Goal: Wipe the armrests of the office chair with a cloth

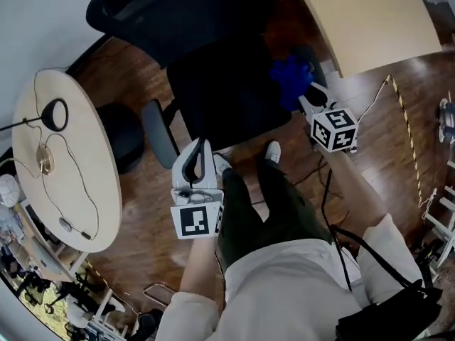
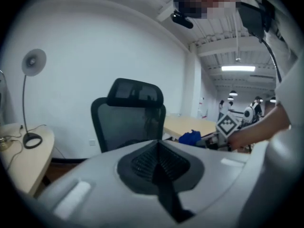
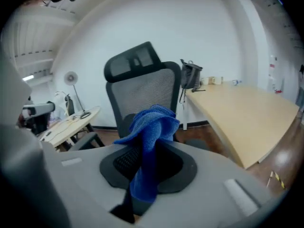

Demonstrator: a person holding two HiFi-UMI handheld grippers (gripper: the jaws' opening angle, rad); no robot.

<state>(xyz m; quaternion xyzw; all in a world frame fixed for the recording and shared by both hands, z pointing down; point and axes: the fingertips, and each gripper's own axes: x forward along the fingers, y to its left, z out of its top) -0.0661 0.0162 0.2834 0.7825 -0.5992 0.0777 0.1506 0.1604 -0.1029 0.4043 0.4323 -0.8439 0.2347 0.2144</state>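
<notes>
One blue cloth [image 3: 151, 141] sits clamped in the right gripper [image 3: 144, 172] — bunched above its tips — left gripper [image 2: 158, 161] closed, empty.

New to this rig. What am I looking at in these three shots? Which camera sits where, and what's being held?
There is no robot here: a person holds a two-jaw gripper in each hand. The head view comes from a camera on the person's head, looking steeply down. The marker cubes are part of the grippers. The other two views come from cameras riding on each gripper, looking along its jaws. The left gripper is shut and empty. The right gripper is shut on a blue cloth. Ahead stands a black office chair with a grey armrest. A pale table carries a desk lamp, and a wooden desk stands opposite.
</notes>
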